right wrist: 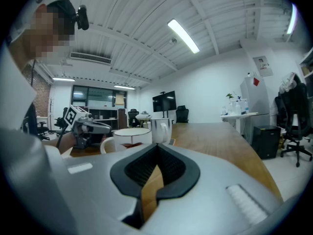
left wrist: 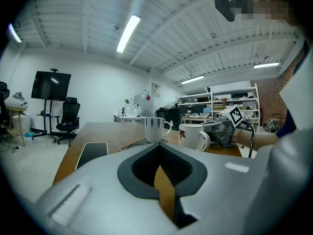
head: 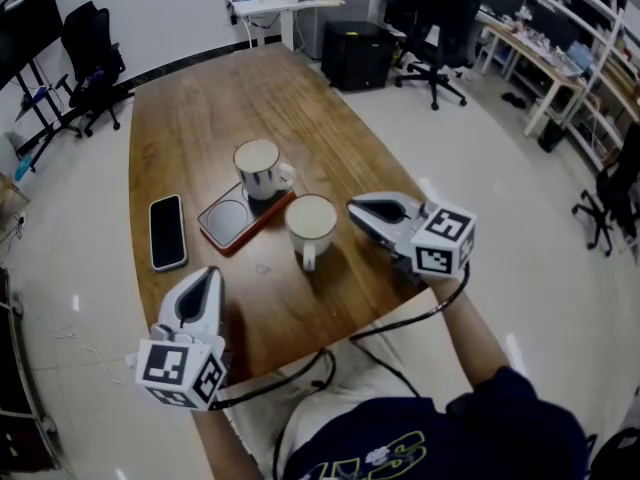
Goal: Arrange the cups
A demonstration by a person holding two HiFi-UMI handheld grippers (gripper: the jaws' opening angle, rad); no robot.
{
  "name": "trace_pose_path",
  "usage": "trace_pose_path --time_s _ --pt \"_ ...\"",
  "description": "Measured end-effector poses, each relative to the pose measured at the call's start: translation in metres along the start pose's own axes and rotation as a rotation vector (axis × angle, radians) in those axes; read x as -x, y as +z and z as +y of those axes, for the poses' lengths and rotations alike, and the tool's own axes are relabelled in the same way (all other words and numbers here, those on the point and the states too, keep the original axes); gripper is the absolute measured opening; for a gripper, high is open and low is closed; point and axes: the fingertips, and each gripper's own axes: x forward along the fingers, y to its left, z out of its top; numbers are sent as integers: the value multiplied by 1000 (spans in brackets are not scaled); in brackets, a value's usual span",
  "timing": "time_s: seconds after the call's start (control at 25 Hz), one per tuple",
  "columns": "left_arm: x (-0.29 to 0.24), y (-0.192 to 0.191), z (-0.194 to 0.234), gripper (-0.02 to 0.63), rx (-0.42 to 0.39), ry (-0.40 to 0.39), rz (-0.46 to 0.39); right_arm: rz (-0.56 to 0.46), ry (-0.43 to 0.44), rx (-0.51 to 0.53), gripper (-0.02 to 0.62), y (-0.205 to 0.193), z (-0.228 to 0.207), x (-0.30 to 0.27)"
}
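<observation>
The left hand-held gripper [head: 205, 280] and the right hand-held gripper [head: 358, 209] both have jaws pressed together, with nothing between them. The striped cup [head: 258, 168] stands on the red tray [head: 225, 225]; the white cup [head: 311, 226] stands just beside the tray on the worktop [head: 190, 118].

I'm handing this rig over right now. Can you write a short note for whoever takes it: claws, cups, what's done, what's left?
Left claw: shut, empty, at the table's near edge.
Right claw: shut, empty, just right of the near cup.
Striped cup: stands on the far slot of the red tray. The tray's near slot is bare.
Near cup: upright on the bare table, beside the tray, handle toward the person.
Done: apparently one cup on the tray.
Left: probably setting the near cup on the free slot.
</observation>
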Motion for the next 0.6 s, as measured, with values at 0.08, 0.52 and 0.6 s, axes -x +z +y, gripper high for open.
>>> trace_pose_path --time_s 0.08,0.52,0.6 --pt "-1 -1 0 3 5 3 -1 15 73 -2 0 -1 4 0" --pt "-3 0 0 3 -4 -1 1 550 572 745 483 54 71 10" --pt "-3 -1 0 3 -14 -4 8 668 680 816 479 50 90 0"
